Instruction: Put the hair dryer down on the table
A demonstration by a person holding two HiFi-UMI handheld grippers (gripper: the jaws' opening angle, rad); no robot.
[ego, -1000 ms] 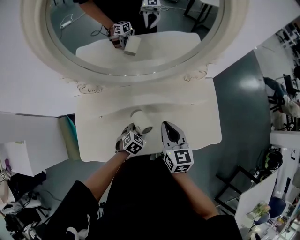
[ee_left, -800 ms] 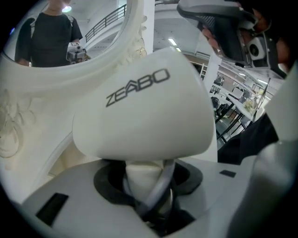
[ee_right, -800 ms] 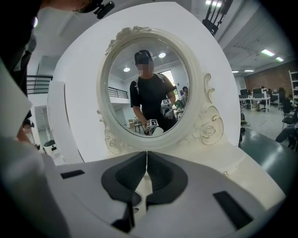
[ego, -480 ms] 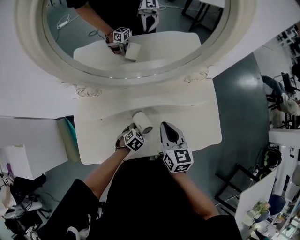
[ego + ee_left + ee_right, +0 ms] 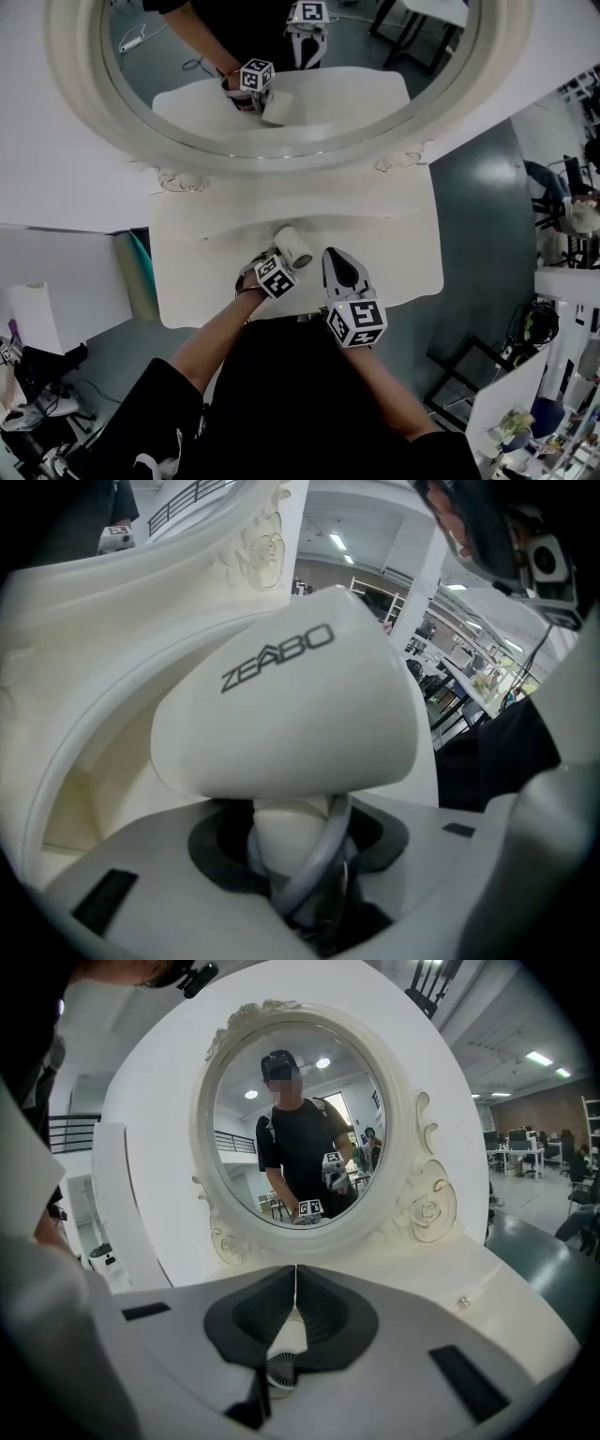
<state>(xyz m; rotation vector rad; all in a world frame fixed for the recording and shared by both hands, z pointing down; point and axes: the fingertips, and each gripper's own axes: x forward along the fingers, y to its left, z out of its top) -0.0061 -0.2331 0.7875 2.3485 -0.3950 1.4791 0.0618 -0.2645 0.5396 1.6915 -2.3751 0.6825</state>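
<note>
Your left gripper [image 5: 283, 262]'s jaws clamp the cream plastic hair dryer [image 5: 294, 245]'s handle, right gripper [image 5: 336, 257]'s shut empty: lower it flat onto the ivory tabletop [image 5: 394, 244].

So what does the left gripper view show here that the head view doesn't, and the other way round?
Only the left gripper view: the ZEABO lettering on the hair dryer, and its handle and grey cord clamped in the left claw.
Only the head view: the right claw, shut and off to the dryer's side, the whole table top, and the mirror glass with both claws reflected.
Both: the dryer, the cream table and the carved mirror frame.
</note>
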